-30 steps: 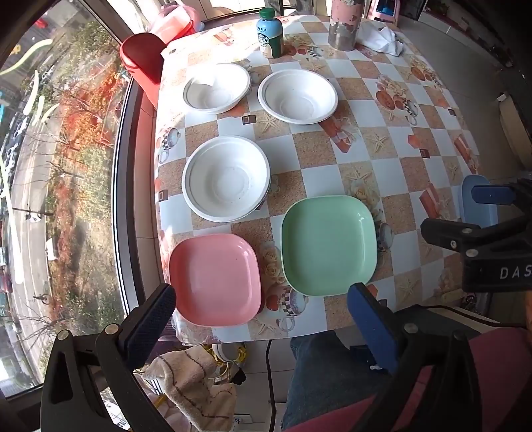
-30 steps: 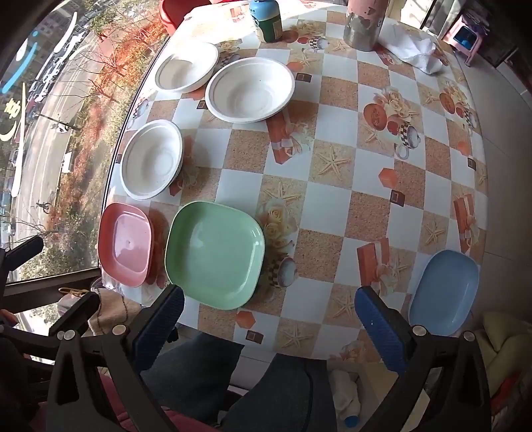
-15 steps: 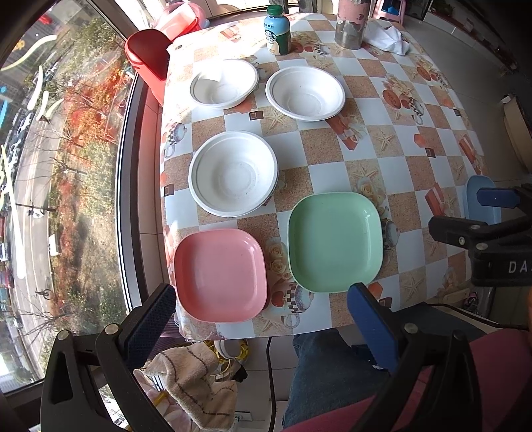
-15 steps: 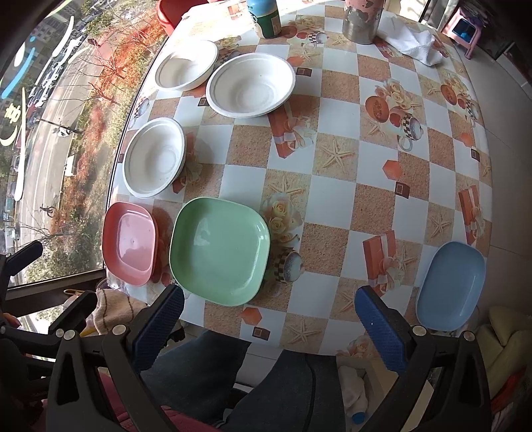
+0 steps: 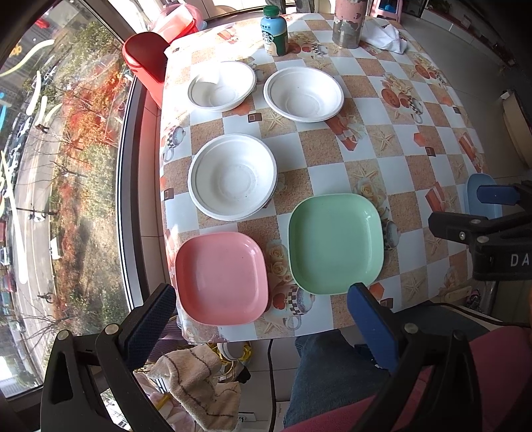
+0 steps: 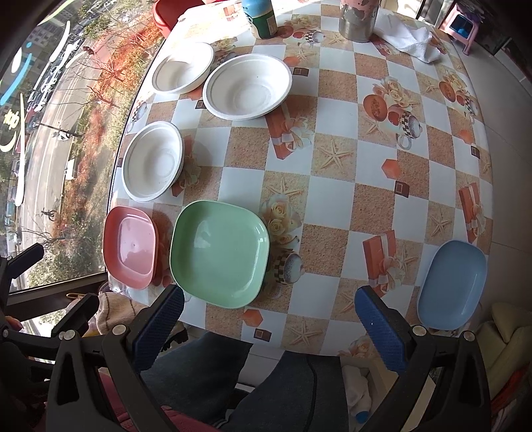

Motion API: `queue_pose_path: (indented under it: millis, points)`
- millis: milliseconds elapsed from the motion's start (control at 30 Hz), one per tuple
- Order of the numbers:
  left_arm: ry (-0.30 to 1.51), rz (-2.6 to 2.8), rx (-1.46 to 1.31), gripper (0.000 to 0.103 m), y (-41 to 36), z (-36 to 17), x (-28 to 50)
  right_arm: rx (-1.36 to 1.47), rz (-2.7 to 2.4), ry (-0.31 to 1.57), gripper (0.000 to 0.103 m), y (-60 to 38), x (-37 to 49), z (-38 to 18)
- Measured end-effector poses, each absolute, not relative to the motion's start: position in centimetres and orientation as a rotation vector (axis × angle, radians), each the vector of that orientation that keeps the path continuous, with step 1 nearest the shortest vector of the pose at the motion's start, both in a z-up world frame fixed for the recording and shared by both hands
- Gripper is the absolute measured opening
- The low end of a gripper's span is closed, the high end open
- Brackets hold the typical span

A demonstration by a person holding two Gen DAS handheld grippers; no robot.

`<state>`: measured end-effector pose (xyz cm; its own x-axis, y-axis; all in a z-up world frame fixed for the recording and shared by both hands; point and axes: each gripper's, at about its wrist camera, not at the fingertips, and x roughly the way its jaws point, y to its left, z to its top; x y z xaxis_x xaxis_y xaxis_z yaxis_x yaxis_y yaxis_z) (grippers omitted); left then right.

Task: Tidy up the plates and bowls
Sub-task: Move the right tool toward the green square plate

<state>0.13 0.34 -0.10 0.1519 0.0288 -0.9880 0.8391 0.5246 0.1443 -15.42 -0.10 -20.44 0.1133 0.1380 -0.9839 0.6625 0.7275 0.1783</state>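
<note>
A pink plate (image 5: 221, 277) and a green plate (image 5: 335, 243) lie side by side at the table's near edge. Three white bowls (image 5: 232, 181) (image 5: 222, 85) (image 5: 303, 93) sit behind them. A blue plate (image 6: 451, 282) lies at the near right corner. My left gripper (image 5: 259, 319) is open and empty, held above the near edge over the pink plate. My right gripper (image 6: 269, 319) is open and empty, held above the near edge between the green plate (image 6: 219, 253) and the blue plate. The right gripper also shows at the right of the left wrist view (image 5: 492, 212).
The table (image 6: 335, 196) has a checkered cloth. A bottle (image 5: 274, 30), a metal tumbler (image 5: 347, 23) and a white cloth (image 5: 385, 35) stand at the far edge. A red bin (image 5: 146, 63) and window are at left. The person's legs (image 6: 266, 375) are below the near edge.
Both grippers have moved forward and slightly lower toward the table; the dishes look larger and nearer. Nothing on the table has moved.
</note>
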Motion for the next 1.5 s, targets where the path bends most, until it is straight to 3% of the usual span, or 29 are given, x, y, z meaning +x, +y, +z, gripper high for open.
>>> queue_pose_path:
  millis: [1100,1500]
  points:
    - [1.370,-0.707,0.940,0.103,0.9,-2.7,-1.2,0.797,-0.403,1.472,0.103,0.5,-16.7,-23.5]
    - [1.485,-0.664,0.880,0.103,1.3,-5.8,0.3,0.790,-0.448,1.524,0.103,0.6,-17.5,-25.3]
